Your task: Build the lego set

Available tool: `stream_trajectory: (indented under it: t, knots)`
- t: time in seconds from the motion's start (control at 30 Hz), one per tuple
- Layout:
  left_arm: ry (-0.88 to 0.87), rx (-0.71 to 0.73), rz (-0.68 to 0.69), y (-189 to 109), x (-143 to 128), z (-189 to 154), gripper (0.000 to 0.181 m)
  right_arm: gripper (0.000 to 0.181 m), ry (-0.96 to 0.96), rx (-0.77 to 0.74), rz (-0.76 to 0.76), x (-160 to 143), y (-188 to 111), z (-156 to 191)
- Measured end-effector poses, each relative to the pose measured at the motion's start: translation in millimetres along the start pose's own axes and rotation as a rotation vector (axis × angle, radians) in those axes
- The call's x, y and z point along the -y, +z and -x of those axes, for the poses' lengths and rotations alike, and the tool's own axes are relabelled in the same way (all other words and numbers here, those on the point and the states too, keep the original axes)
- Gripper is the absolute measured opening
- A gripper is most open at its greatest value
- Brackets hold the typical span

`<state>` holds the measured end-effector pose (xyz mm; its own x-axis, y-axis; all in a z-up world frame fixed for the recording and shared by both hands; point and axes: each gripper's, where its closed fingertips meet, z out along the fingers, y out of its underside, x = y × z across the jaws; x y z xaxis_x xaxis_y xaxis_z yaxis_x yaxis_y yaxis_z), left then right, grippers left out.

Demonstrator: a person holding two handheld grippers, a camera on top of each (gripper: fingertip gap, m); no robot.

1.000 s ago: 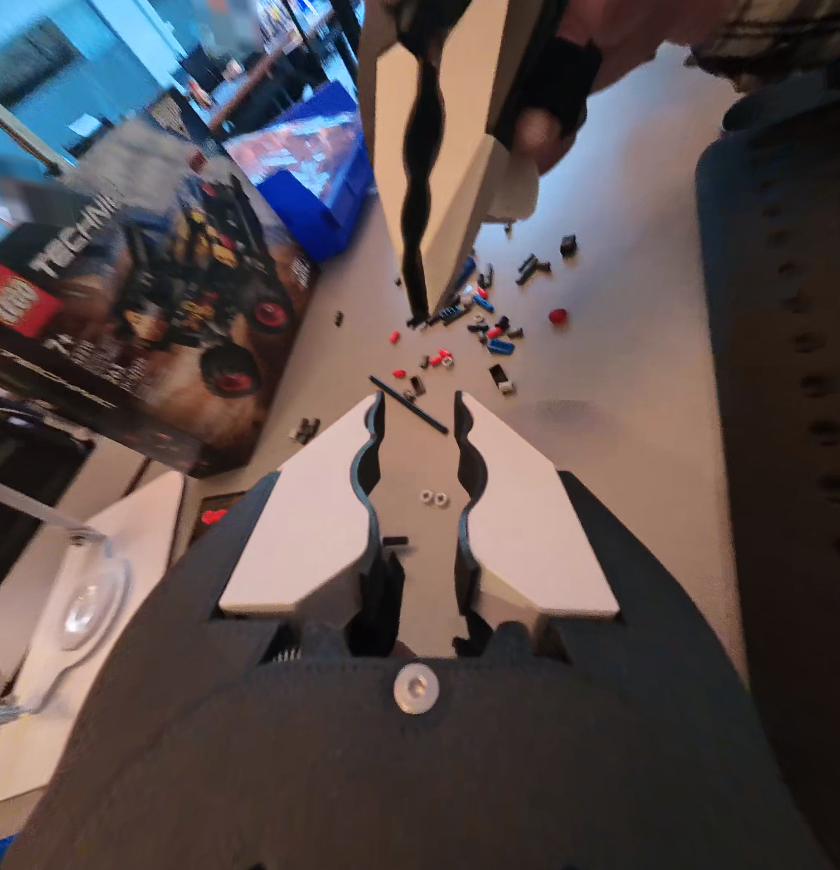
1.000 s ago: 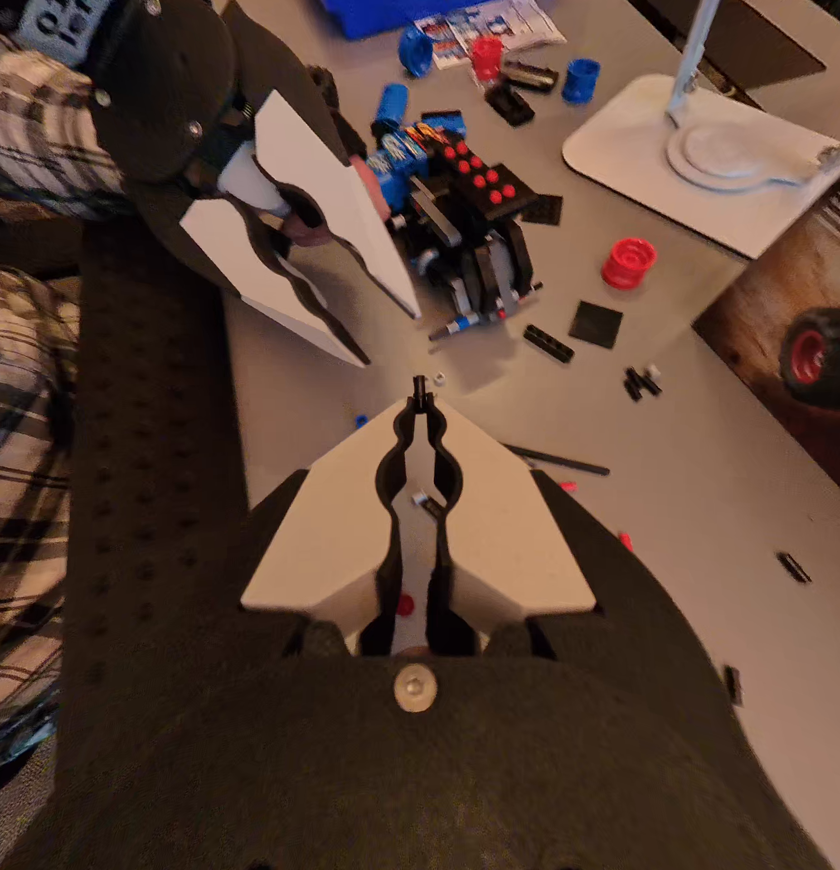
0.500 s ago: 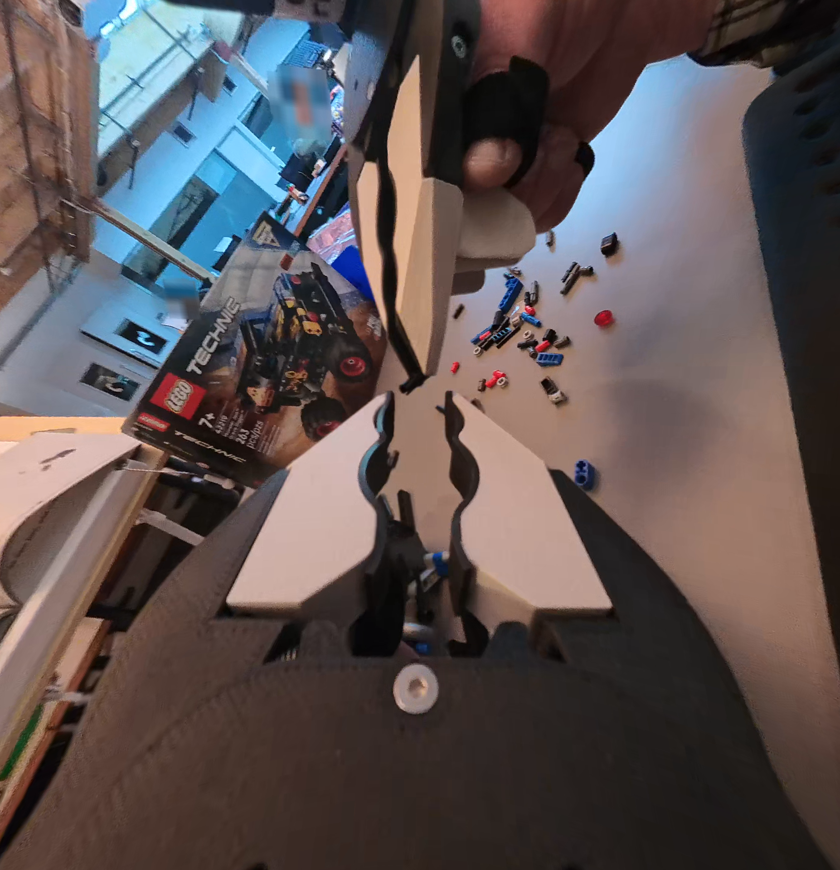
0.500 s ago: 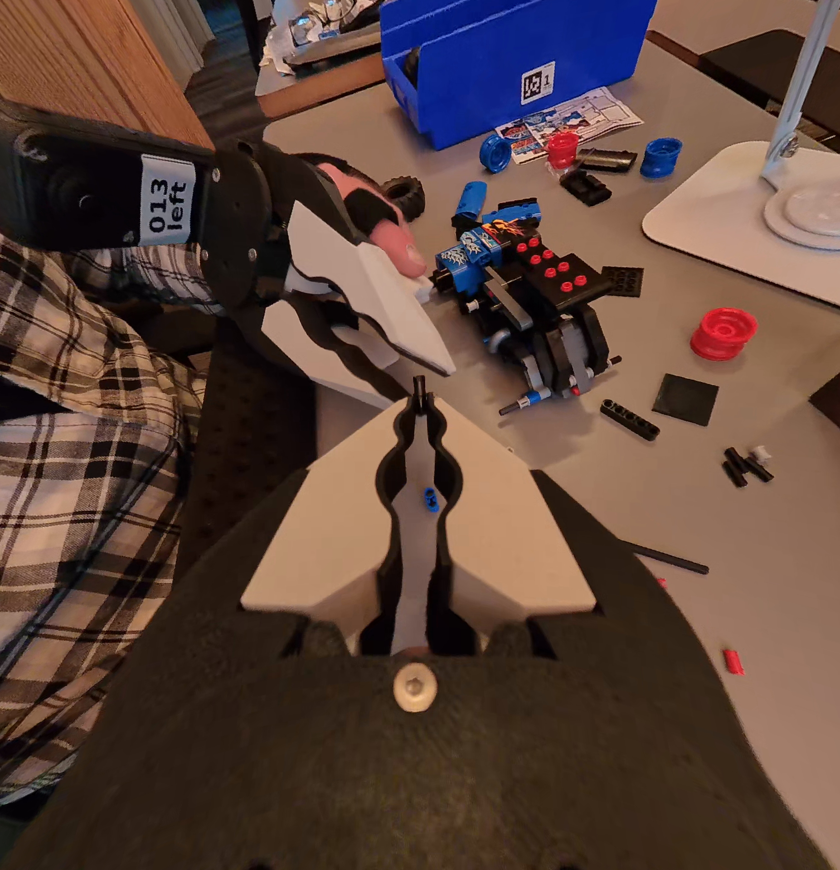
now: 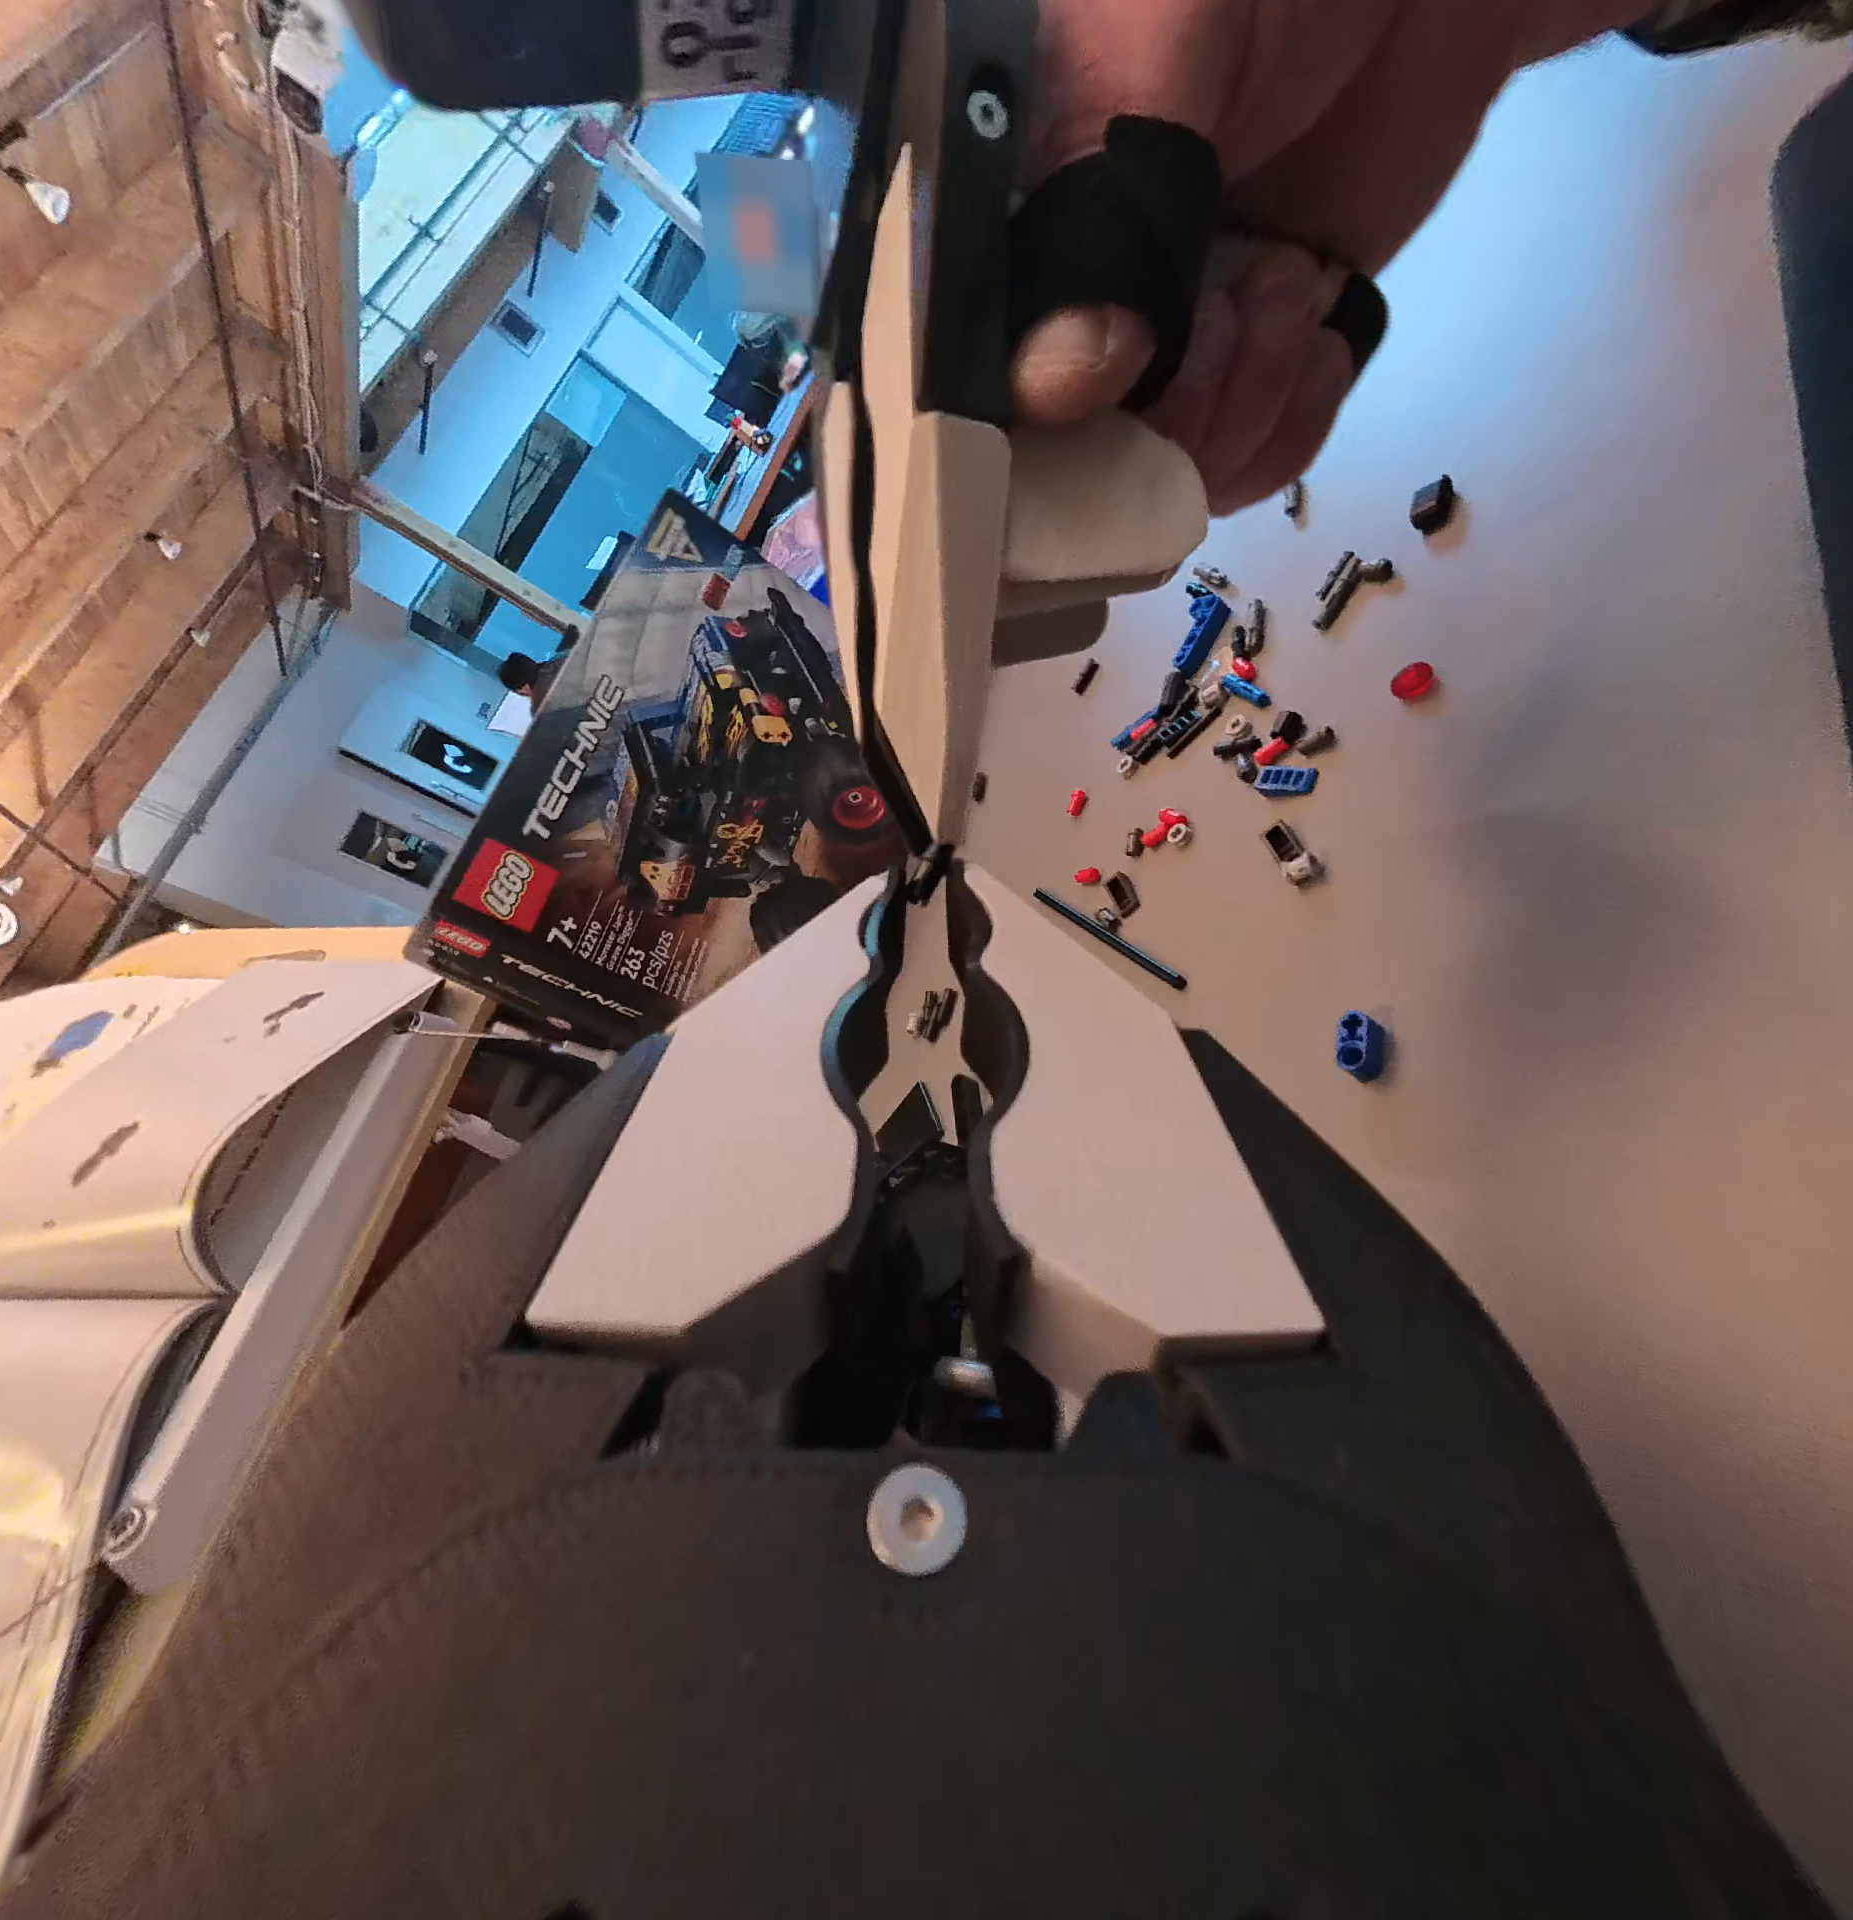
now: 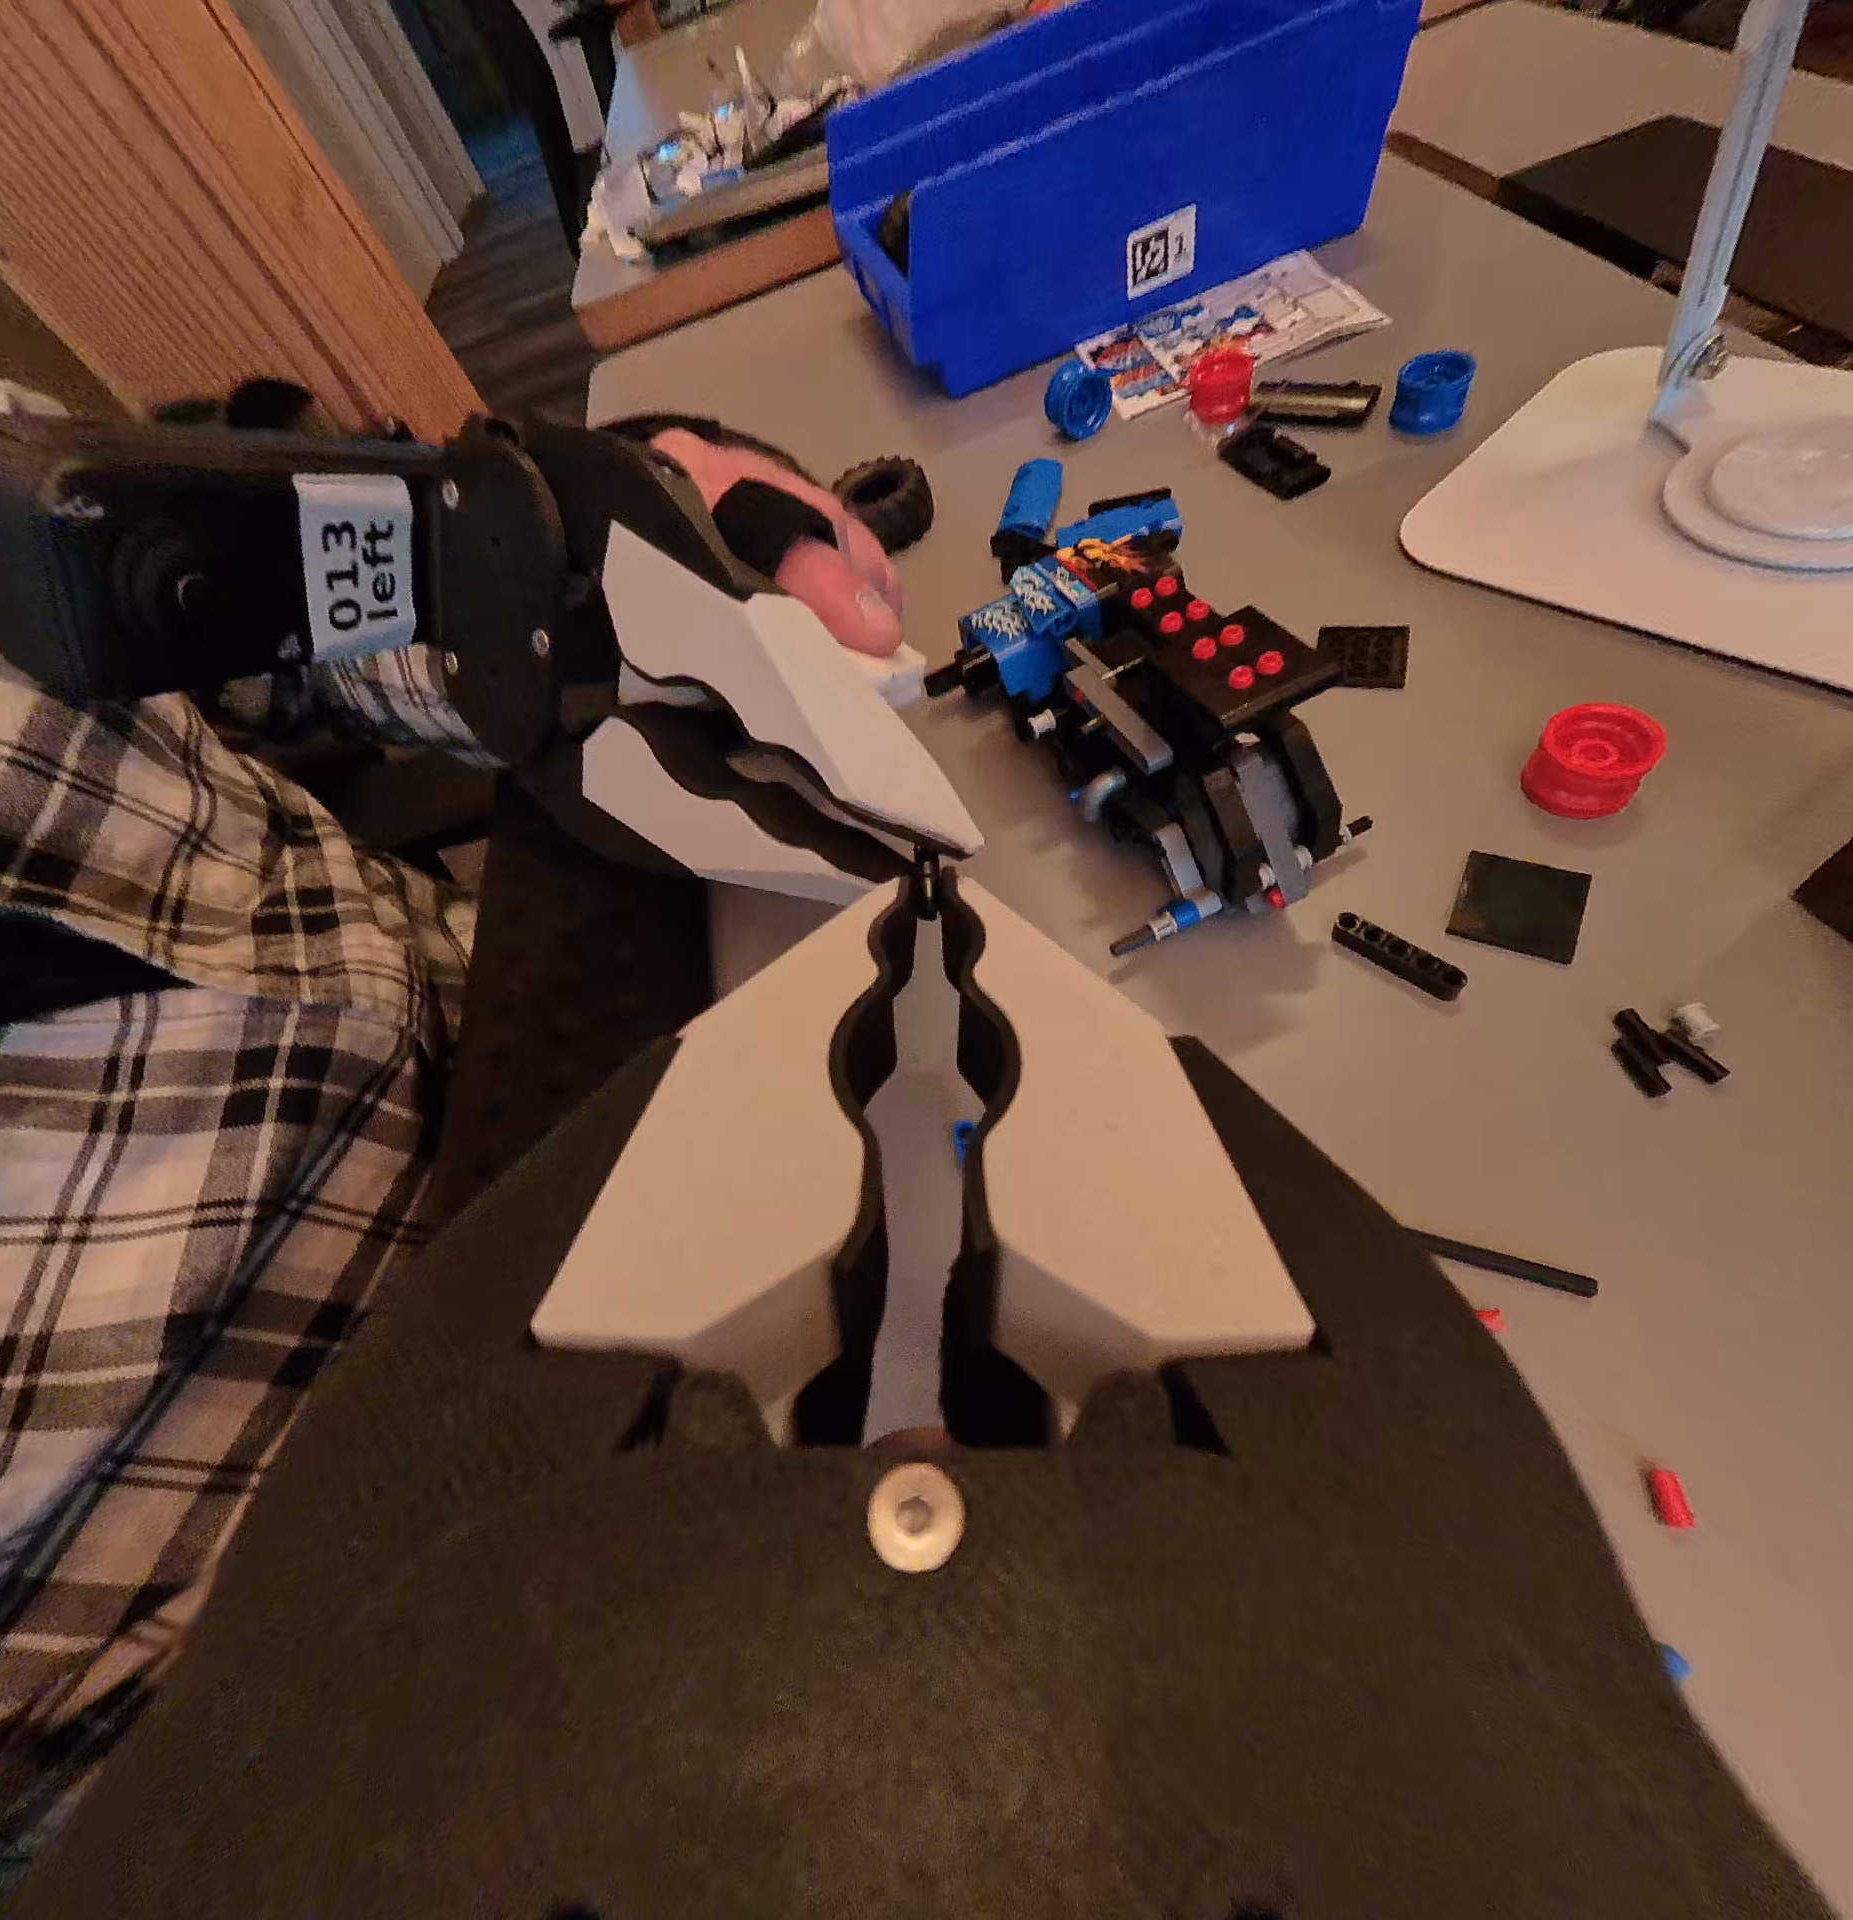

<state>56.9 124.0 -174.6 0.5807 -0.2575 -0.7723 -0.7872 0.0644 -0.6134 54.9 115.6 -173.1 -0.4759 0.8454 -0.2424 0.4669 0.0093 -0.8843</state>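
My right gripper (image 6: pixel 927 894) is shut on a small black pin (image 6: pixel 927 883) at its fingertips. My left gripper (image 5: pixel 927 888) meets it tip to tip above the table, and its fingers have closed in around the pin's (image 5: pixel 932 871) other end. The right gripper (image 5: pixel 927 847) reaches down from above in the left wrist view. The left gripper (image 6: pixel 948 847) comes in from the left in the right wrist view. The partly built blue and black car model (image 6: pixel 1161 727) lies on the grey table (image 6: pixel 1317 1143) just beyond the tips.
Loose small pieces (image 5: pixel 1234 727), a black axle (image 5: pixel 1109 940) and a blue connector (image 5: pixel 1358 1042) lie on the table. The set's box (image 5: pixel 673 831) stands at the back. A blue bin (image 6: pixel 1109 177), red wheel hub (image 6: pixel 1592 758), black beam (image 6: pixel 1400 956), black tyre (image 6: pixel 886 499) and white lamp base (image 6: pixel 1628 520) surround the model. From the left gripper's tips to the blue connector (image 5: pixel 1358 1042) is close to 11 centimeters.
Both grippers have risen and come together until their tips meet. The left gripper's fingers have narrowed around the pin that the right gripper holds.
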Motion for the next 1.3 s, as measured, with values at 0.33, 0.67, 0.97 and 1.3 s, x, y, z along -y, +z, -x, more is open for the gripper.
stream_trajectory:
  t: [0.33,0.67,0.97,1.3]
  knots:
    - [-0.225,-0.017,-0.098,-6,8,14,0.002,0.004,-0.017,-0.033,-0.193,25,-5,3]
    - [-0.23,-0.015,-0.134,-9,16,15,0.002,0.01,-0.055,-0.012,-0.176,25,-10,10]
    - [-0.242,-0.021,-0.139,-7,15,14,0.002,0.002,-0.072,-0.017,-0.155,19,-7,12]
    - [-0.241,-0.011,-0.138,-7,14,15,0.002,0.007,-0.057,-0.017,-0.187,23,-6,12]
